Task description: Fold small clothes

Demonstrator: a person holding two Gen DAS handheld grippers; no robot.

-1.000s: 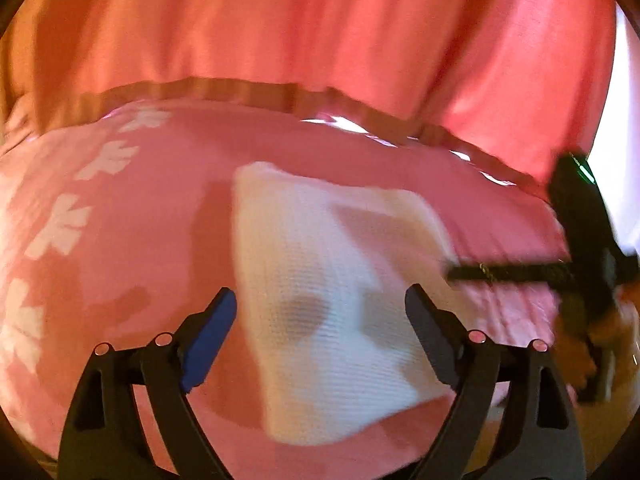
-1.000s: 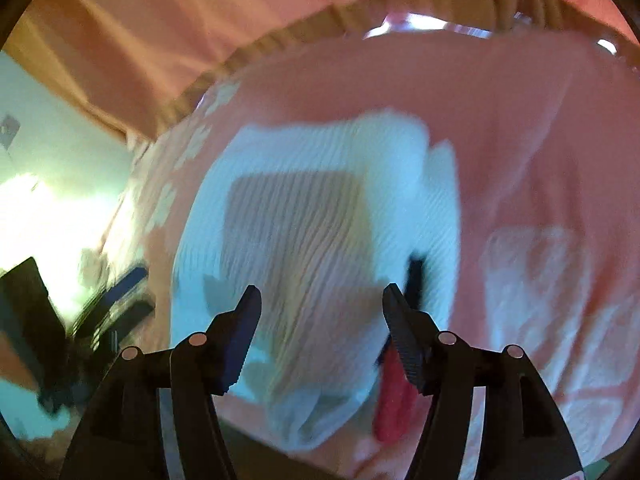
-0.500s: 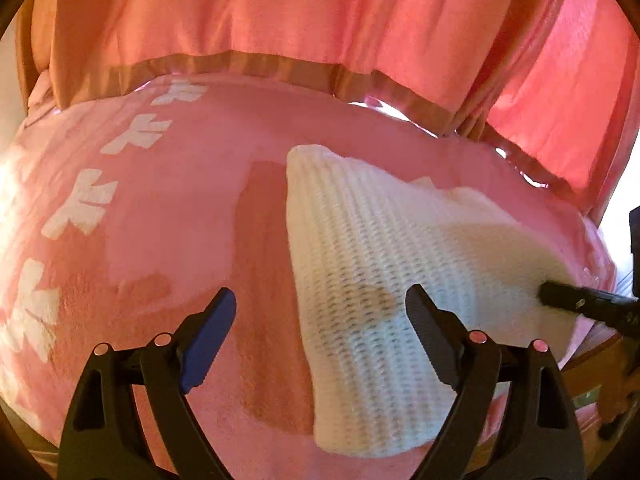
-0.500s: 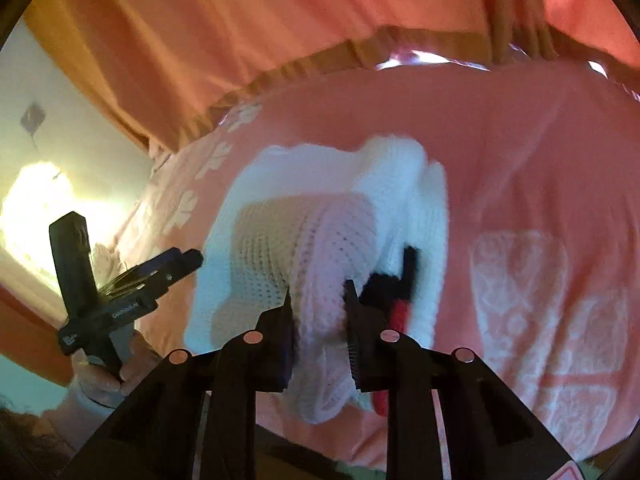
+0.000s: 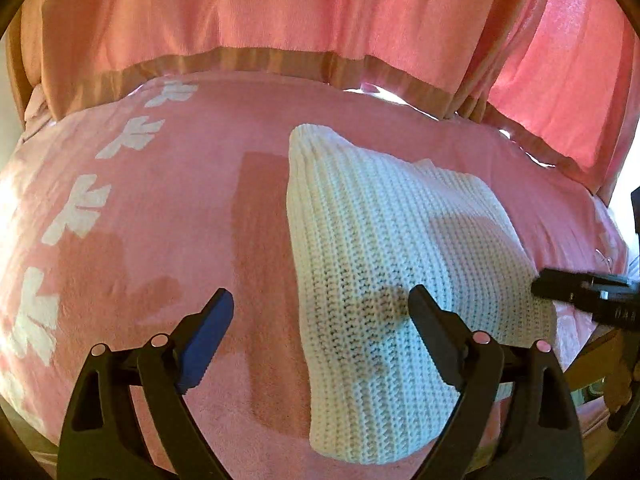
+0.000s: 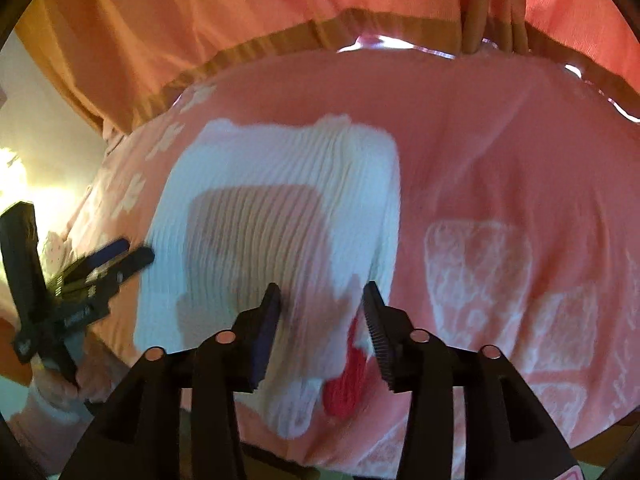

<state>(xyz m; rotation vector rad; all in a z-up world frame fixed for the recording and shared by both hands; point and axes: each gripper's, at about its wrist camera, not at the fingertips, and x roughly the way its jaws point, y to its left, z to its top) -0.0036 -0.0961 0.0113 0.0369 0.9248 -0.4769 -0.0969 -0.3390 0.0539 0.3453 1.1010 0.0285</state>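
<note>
My left tongs [image 5: 320,332] hang wide open above the surface [image 5: 168,208], which is covered by a pink towel with white motifs along its left edge. Nothing sits between their fingers except the left edge of the white knitted garment [image 5: 384,248] below, and the pads do not press on it. The garment lies folded into a rough wedge on the right half of the surface, its narrow end pointing toward the far edge and its broad end reaching the near edge.

From the right wrist view, my right tongs [image 6: 322,312] stand partly open, and their jaws have just been opening. The garment [image 6: 272,216] lies under them and between the fingers, but the pads are clear of the knit on both sides, so I grip nothing. A red part [image 6: 348,384] shows at the garment's near end, just beside the right finger. The left tongs [image 6: 120,256] appear at the left edge of the surface, held by a hand [image 6: 68,376], just beside the garment's left side. Pink curtains [image 5: 280,16] hang beyond the far edge.
</note>
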